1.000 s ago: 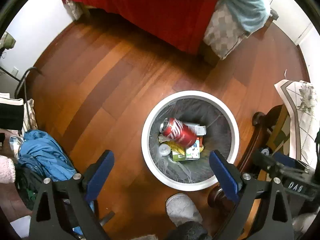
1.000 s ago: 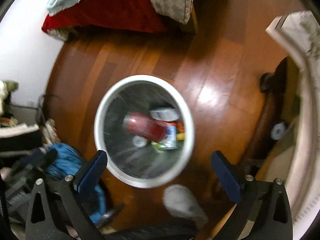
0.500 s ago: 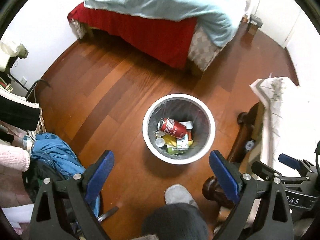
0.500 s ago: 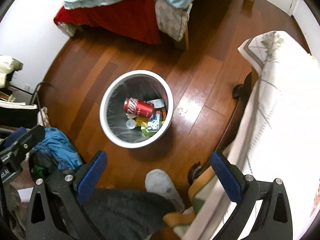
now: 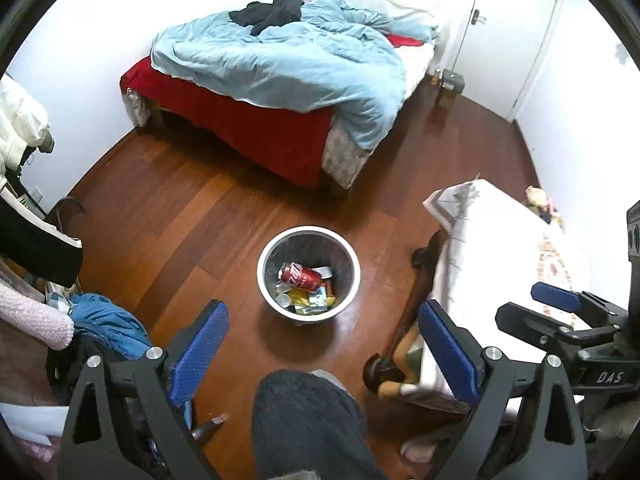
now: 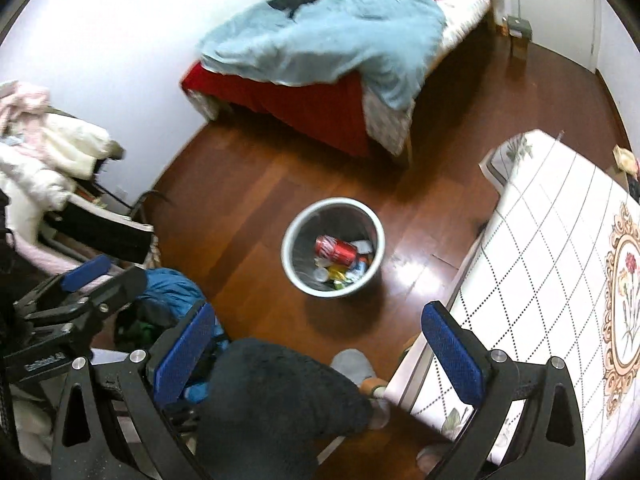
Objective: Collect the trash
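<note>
Red can (image 5: pixel 301 275) lies on its side atop wrappers inside white bin (image 5: pixel 264 280) on wood floor (image 5: pixel 168 208). Left tongs (image 5: pixel 322 354) spread wide, empty, held high; bin ahead, centred between the tips, well apart. Right tongs (image 6: pixel 318 352) likewise agape, empty, bin ahead. Table (image 6: pixel 560 248) at right.

Scraps under can (image 5: pixel 301 275) in bin (image 5: pixel 264 280) too small to ID.
</note>
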Action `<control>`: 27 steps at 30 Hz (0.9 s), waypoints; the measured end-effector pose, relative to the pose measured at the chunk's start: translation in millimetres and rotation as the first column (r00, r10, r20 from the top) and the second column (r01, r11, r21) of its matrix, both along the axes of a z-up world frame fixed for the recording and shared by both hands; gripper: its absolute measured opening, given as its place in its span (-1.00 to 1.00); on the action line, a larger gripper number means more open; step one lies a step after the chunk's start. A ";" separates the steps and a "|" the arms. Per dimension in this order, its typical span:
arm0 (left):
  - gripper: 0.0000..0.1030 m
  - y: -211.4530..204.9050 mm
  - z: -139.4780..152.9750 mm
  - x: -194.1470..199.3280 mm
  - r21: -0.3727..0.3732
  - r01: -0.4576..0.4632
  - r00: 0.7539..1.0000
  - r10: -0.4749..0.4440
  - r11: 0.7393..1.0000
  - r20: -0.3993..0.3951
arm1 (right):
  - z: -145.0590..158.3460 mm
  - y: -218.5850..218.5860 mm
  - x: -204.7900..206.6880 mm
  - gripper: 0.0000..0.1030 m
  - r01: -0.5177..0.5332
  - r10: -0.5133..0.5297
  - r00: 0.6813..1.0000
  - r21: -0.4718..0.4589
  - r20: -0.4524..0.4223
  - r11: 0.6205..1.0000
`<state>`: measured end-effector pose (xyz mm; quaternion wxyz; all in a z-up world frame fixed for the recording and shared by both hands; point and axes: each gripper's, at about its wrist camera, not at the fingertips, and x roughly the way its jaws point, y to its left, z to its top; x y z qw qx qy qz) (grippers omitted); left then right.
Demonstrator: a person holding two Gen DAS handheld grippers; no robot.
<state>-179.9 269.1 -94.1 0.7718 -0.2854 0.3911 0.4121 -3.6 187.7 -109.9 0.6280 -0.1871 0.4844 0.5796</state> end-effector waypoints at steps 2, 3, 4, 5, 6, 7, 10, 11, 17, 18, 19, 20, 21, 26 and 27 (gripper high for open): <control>0.89 -6.2 11.3 -5.3 -0.009 0.008 1.000 -0.008 1.000 0.029 | 17.6 -10.1 -2.9 1.00 -0.012 0.012 1.000 0.025 -0.010 1.000; 0.89 -9.1 17.8 -8.2 -0.007 0.009 0.999 -0.009 1.000 0.041 | 26.9 -14.6 -5.9 1.00 -0.019 0.020 1.000 0.038 -0.016 0.999; 0.89 -11.7 23.0 -10.4 -0.004 0.010 0.999 -0.010 1.000 0.050 | 33.5 -18.3 -7.6 1.00 -0.024 0.025 1.000 0.049 -0.019 0.999; 0.89 -14.2 28.5 -13.0 -0.001 0.013 0.998 -0.013 1.000 0.061 | 40.3 -22.1 -8.9 1.00 -0.030 0.031 0.999 0.057 -0.020 0.998; 0.89 -16.2 34.7 -16.2 -0.001 0.015 0.997 -0.015 1.000 0.074 | 47.4 -25.2 -11.2 1.00 -0.038 0.039 0.999 0.066 -0.023 0.997; 0.89 -19.3 37.6 -17.1 -0.001 0.016 0.996 -0.016 1.000 0.083 | 52.8 -28.2 -12.8 1.00 -0.042 0.044 0.999 0.073 -0.027 0.996; 0.89 -26.1 50.7 -21.7 0.007 0.028 0.993 -0.028 1.000 0.111 | 71.0 -38.7 -18.4 1.00 -0.058 0.061 0.998 0.093 -0.033 0.994; 0.89 -28.3 54.8 -23.3 0.009 0.031 0.992 -0.032 0.999 0.118 | 74.3 -40.2 -20.0 1.00 -0.062 0.066 0.997 0.099 -0.034 0.993; 0.89 -42.6 74.8 -32.8 0.026 0.046 0.988 -0.049 0.999 0.145 | 93.6 -47.4 -30.1 1.00 -0.095 0.101 0.994 0.123 -0.043 0.988; 0.89 -44.3 77.1 -33.7 0.028 0.045 0.988 -0.049 0.999 0.148 | 96.7 -48.3 -32.1 1.00 -0.097 0.103 0.994 0.126 -0.043 0.987; 0.89 -45.9 78.4 -35.2 0.030 0.048 0.987 -0.052 0.998 0.151 | 99.4 -49.8 -33.5 1.00 -0.099 0.106 0.993 0.128 -0.045 0.987; 0.89 -46.9 79.5 -35.7 0.032 0.048 0.987 -0.052 0.998 0.152 | 101.6 -51.0 -33.8 1.00 -0.100 0.107 0.993 0.129 -0.044 0.986; 0.89 -47.9 80.2 -36.5 0.033 0.046 0.987 -0.051 0.998 0.153 | 103.6 -51.8 -35.0 1.00 -0.102 0.108 0.993 0.131 -0.042 0.986; 0.89 -50.7 79.0 -38.4 0.024 0.048 0.986 -0.051 0.999 0.160 | 103.1 -52.1 -35.8 1.00 -0.099 0.106 0.993 0.127 -0.051 0.987; 0.89 -51.3 79.3 -39.4 0.027 0.044 0.987 -0.048 0.999 0.155 | 102.0 -52.2 -36.0 1.00 -0.097 0.104 0.993 0.125 -0.052 0.987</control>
